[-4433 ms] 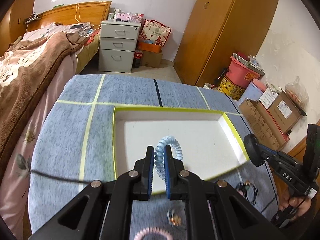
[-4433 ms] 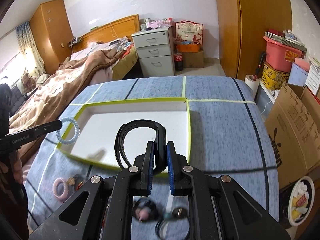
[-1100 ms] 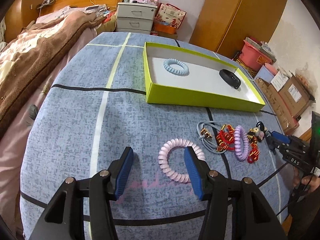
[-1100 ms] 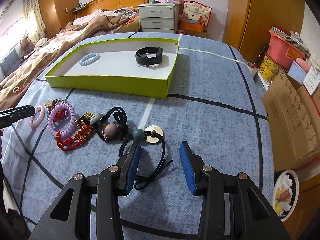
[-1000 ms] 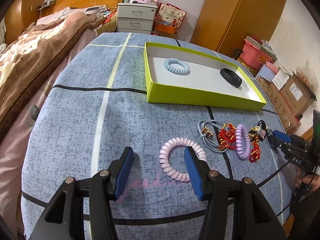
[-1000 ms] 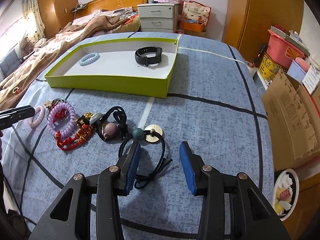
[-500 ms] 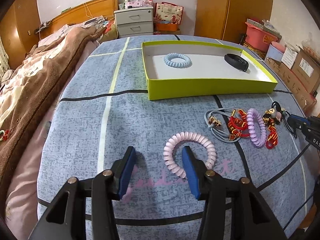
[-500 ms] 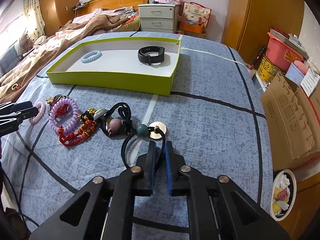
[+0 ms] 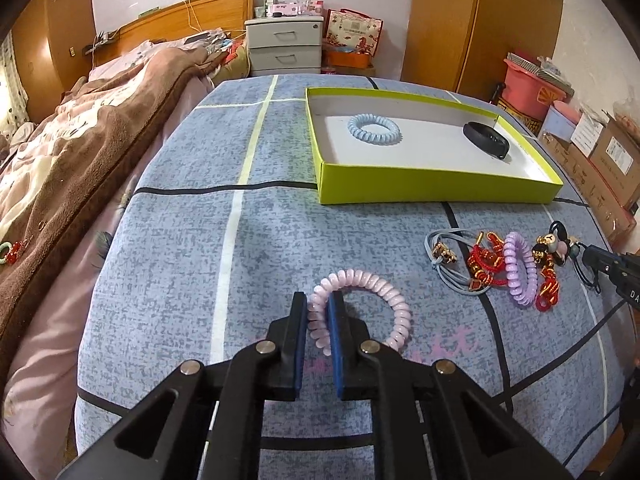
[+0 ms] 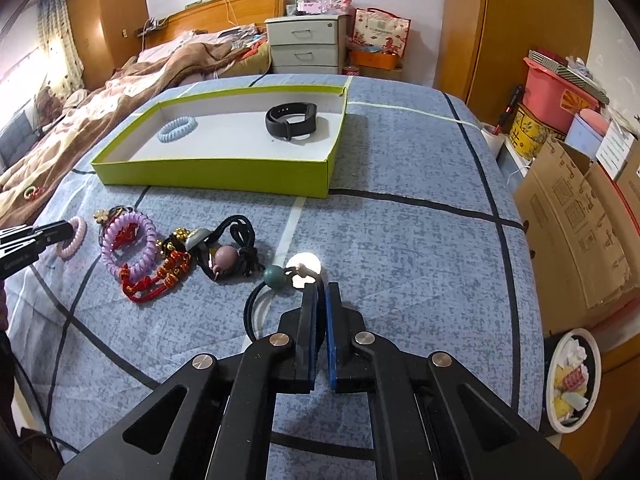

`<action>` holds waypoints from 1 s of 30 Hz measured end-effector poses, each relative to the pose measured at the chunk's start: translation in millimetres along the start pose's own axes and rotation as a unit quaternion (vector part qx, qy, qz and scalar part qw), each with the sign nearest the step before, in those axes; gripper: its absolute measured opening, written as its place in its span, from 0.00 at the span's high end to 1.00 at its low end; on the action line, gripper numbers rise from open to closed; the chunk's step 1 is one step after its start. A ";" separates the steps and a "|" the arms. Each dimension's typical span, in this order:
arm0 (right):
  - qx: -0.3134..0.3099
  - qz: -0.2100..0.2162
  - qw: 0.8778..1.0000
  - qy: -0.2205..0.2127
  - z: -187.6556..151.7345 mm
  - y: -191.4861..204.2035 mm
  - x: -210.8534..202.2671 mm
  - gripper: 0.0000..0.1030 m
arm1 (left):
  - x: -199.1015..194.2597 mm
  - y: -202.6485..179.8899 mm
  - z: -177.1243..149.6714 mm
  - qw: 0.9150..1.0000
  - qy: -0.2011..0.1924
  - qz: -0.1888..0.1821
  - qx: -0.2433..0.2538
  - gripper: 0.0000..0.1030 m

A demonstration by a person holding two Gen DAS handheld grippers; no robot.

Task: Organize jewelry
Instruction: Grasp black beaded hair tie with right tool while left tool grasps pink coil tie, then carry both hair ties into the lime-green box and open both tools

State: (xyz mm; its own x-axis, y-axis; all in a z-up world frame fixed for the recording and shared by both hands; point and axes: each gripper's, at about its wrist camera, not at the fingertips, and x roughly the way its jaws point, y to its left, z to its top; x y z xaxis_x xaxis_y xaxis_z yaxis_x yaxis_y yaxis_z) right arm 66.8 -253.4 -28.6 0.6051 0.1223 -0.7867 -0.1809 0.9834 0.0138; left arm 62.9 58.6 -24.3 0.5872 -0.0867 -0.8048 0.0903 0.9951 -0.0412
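Note:
My left gripper (image 9: 318, 306) is shut on a pink spiral hair tie (image 9: 384, 296) lying on the blue cloth; it also shows in the right wrist view (image 10: 72, 236). My right gripper (image 10: 321, 294) is shut on a black cord hair tie (image 10: 252, 308) with a green bead (image 10: 275, 276) and a round gold disc (image 10: 304, 264). The lime-green tray (image 9: 432, 190) holds a light-blue spiral tie (image 9: 374, 129) and a black wristband (image 9: 486, 140). The tray (image 10: 212, 178) shows in the right wrist view too.
A heap of jewelry lies between the grippers: a purple spiral tie (image 10: 130, 244), red beaded cord (image 10: 160, 280), pink bead tie (image 10: 226, 258), grey cord (image 9: 444, 256). A bed (image 9: 60, 140) is left. Cardboard boxes (image 10: 576, 220) stand right. A bowl (image 10: 572, 376) sits on the floor.
My left gripper has closed on the pink spiral tie. My right gripper, open one second ago, closed on the black cord tie half a second ago and still holds it.

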 end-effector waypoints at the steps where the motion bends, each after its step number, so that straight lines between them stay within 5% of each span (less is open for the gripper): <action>1: 0.000 0.000 1.000 -0.001 -0.1 0.2 0.0 0.96 | 0.0 0.8 0.2 1.000 0.001 -0.004 -0.003 0.89; 30: 0.011 0.023 0.997 -0.078 26.7 3.6 -41.6 0.96 | -38.5 -1.0 33.8 0.995 -0.060 -0.071 -0.021 0.90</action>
State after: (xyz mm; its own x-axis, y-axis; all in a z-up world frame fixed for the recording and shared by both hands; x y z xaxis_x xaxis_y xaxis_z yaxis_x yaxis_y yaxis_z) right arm 61.7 -251.4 20.6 0.7094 0.1849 -0.6801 -0.1952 0.9788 0.0625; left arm 67.4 59.3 26.7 0.6635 -0.2296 -0.7120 0.1472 0.9732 -0.1767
